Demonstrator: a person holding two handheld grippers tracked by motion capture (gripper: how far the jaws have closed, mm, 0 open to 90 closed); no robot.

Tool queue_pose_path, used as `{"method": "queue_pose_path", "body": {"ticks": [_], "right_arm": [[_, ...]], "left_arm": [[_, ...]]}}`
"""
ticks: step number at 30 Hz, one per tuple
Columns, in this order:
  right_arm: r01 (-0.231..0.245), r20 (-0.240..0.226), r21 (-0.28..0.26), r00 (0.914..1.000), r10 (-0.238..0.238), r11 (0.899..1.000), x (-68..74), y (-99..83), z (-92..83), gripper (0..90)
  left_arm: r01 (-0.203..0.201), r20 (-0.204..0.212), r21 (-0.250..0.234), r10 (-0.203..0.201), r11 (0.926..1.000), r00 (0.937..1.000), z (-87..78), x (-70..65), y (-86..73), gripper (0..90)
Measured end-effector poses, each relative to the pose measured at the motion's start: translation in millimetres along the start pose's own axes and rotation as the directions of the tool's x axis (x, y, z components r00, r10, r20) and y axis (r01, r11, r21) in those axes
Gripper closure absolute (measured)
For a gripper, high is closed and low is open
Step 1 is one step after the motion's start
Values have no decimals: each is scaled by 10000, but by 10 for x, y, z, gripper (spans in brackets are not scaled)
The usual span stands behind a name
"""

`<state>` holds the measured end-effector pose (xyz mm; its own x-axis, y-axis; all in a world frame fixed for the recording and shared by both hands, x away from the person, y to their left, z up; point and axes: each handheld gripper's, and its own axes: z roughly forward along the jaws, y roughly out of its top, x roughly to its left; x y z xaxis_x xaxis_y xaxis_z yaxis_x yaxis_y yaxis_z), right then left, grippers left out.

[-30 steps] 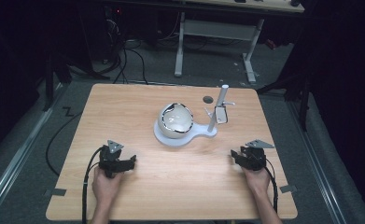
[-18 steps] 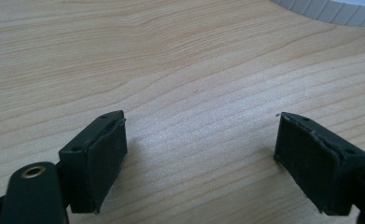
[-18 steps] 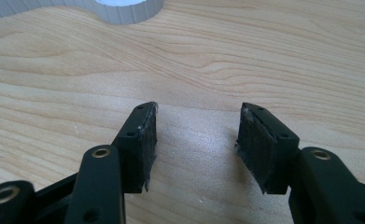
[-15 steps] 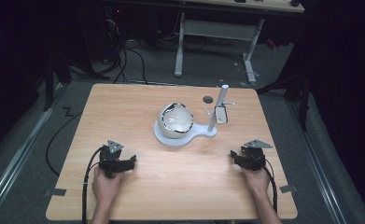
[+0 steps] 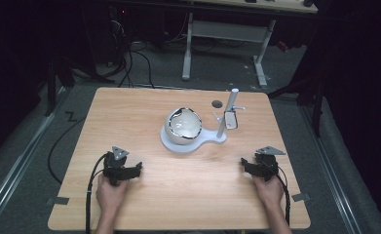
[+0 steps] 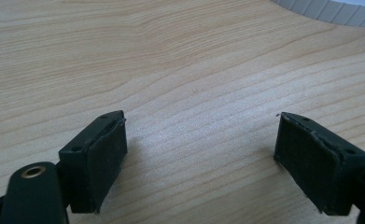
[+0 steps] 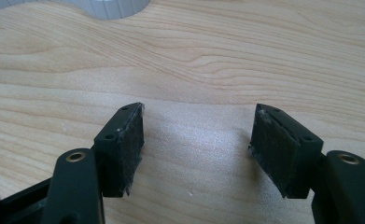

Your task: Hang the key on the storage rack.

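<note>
Two tools rest low on the wooden bench (image 5: 129,112), the left tool (image 5: 123,168) and right tool (image 5: 258,165) both spread wide with nothing between their jaws. One white stand (image 5: 193,141) sits mid-bench, its long axis running right toward one upright post (image 5: 229,109). One cracked-looking globe (image 5: 183,124) sits on it; its surface is hard to make out.

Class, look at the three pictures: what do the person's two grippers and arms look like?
Both the left gripper and the right gripper are black, each topped by a grey three-cornered plate, with a black cable trailing back. Each has two blocky black jaws with dark textured pads and small screw holes. The forearms are bare, without sleeves.
</note>
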<state>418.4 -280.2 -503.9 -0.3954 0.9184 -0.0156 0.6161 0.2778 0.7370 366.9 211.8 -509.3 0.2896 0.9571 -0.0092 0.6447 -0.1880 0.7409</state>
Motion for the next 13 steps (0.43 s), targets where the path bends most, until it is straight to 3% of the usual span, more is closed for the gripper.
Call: {"method": "queue_pose_path", "body": {"ticks": [13], "right_arm": [[-8, -1, 0, 10000, 8, 10000, 11, -19, -21, 346]], "left_arm": [[5, 5, 1, -5, 10000, 10000, 0, 0, 0, 173]]}}
